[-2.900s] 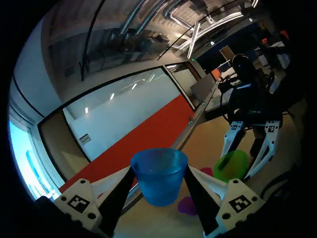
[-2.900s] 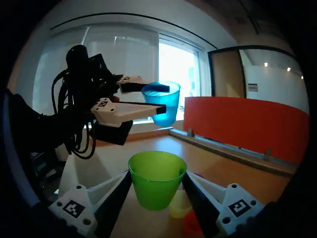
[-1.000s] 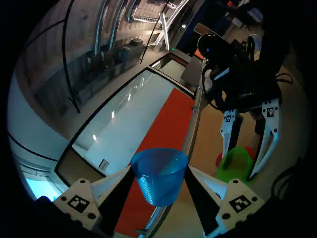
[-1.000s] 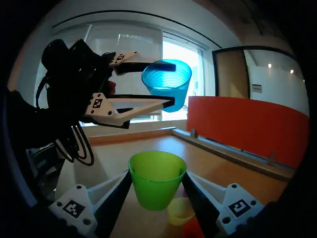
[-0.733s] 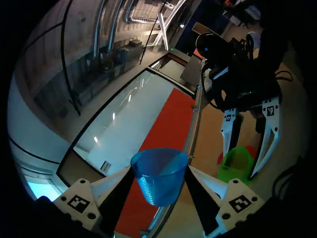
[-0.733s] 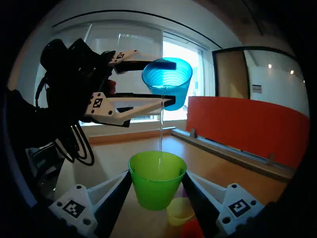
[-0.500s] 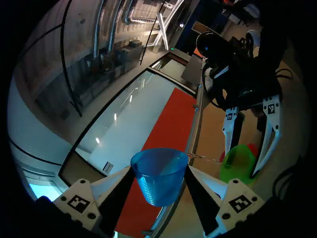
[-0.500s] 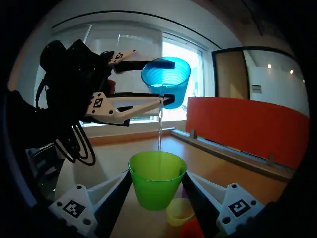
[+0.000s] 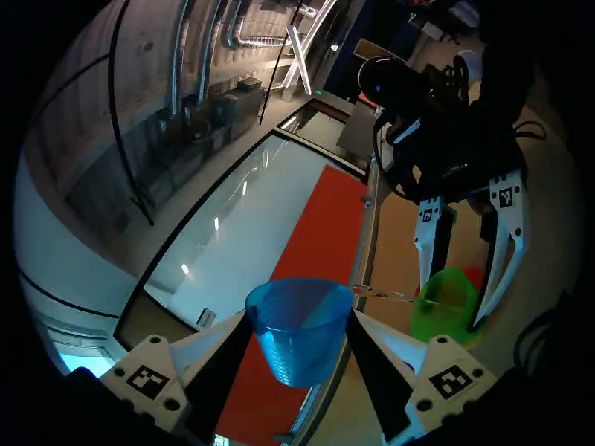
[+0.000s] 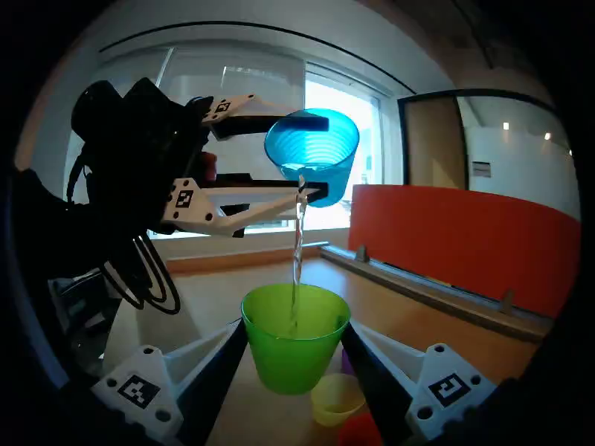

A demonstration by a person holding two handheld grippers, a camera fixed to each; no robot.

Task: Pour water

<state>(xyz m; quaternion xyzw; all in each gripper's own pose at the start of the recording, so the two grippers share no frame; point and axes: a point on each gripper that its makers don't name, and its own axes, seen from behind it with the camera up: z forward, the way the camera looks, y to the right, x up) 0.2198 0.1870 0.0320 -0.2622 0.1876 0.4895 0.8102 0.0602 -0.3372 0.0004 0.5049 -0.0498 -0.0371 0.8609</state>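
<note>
My left gripper (image 9: pixel 297 338) is shut on a translucent blue cup (image 9: pixel 299 328), tipped over toward the green cup. In the right gripper view that blue cup (image 10: pixel 312 154) hangs high, mouth facing me, held by the left gripper (image 10: pixel 297 160). A thin stream of water (image 10: pixel 297 253) falls from its rim into the green cup (image 10: pixel 295 343), which my right gripper (image 10: pixel 295 349) is shut on and keeps upright. In the left gripper view the green cup (image 9: pixel 446 303) sits between the right gripper's white fingers (image 9: pixel 430 241), with the stream of water (image 9: pixel 387 294) reaching it.
A wooden table (image 10: pixel 416 312) lies below, backed by an orange partition (image 10: pixel 461 238). A small yellow cup (image 10: pixel 338 398) and a red cup (image 10: pixel 361 431) stand on the table under the green cup. A bright window (image 10: pixel 335 134) is behind the left gripper.
The blue cup has been lifted and tipped further since the earliest frames. Water began to run out about 0.7 s ago, and the stream is thicker now. The green cup has stayed in place.
</note>
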